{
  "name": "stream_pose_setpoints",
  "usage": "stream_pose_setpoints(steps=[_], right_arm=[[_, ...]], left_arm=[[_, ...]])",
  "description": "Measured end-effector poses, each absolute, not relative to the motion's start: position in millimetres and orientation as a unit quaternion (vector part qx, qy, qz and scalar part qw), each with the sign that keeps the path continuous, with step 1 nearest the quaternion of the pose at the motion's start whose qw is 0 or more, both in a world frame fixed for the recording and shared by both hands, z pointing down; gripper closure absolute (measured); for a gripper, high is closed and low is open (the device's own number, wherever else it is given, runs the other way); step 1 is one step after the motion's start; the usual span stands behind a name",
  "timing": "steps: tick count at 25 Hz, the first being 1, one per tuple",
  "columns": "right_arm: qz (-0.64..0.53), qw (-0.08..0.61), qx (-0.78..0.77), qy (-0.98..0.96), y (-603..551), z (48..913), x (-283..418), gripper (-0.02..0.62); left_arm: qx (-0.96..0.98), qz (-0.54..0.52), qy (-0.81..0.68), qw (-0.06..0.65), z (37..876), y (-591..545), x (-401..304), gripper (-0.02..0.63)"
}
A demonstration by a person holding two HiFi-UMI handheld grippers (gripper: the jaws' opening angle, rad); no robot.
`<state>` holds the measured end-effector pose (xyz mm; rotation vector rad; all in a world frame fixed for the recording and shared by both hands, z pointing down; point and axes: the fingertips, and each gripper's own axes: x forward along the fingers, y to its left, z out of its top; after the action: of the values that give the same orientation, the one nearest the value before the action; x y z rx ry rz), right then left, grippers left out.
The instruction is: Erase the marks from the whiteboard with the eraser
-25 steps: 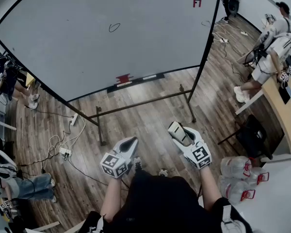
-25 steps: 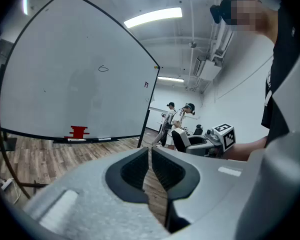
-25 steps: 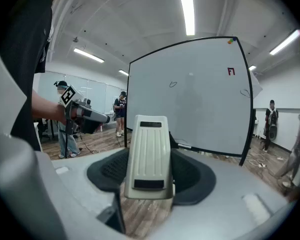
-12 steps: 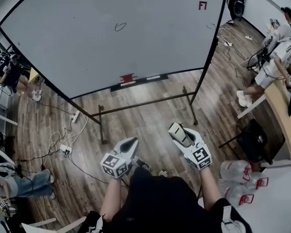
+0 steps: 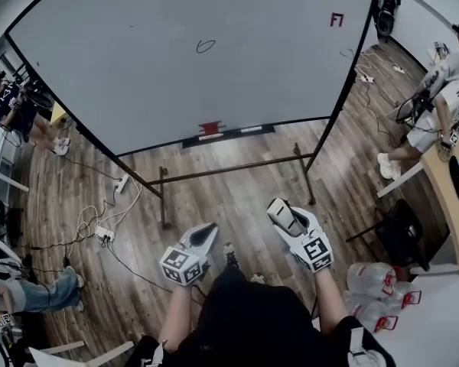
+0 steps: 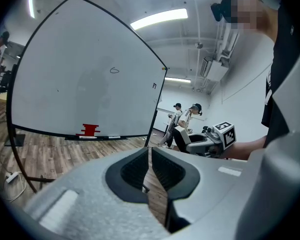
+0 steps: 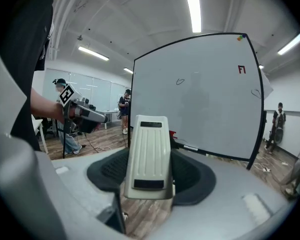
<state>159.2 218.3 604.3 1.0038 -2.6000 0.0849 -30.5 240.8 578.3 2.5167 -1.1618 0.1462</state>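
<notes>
Board has slid right and slightly down in the head view since a second ago; both tools sit a touch lower in frame, and a shoe [image 5: 229, 252] now shows between them

Left tool [image 6: 150, 173]: jaws pressed together but for a thin slit, nothing in it, wood floor [image 5: 237, 186] visible through. Held low, pointing toward the board

Right tool [image 5: 281, 211]: jaws pinching a pale ribbed eraser [image 7: 149, 156], which stands upright between the dark pads with its long face toward the camera. Eraser is well apart from the board, out over the floor

Whiteboard [image 5: 176, 75]: upright on a black metal stand, large and mostly clean. Marks seen: small black oval [image 5: 205, 46] upper middle, red characters [image 5: 336, 19] upper right, faint squiggle [image 5: 346, 53] near the right edge. A red object [image 5: 211, 128] sits on the ledge at the bottom edge

Other people stand at left and right, away from the board
</notes>
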Motion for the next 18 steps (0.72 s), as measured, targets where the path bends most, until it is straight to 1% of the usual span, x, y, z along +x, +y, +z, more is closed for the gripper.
stream_pose_setpoints(steps=[6,18], right_arm=[[-0.004,0.235,0.321,-0.917,194,610,131,0.337],[-0.014,0.252,0.314,-0.915,114,611,85,0.337]], left_arm=[[0.889,0.047,-0.418,0.183,578,205,-52,0.576],[0.891,0.043,-0.411,0.189,584,124,-91,0.576]])
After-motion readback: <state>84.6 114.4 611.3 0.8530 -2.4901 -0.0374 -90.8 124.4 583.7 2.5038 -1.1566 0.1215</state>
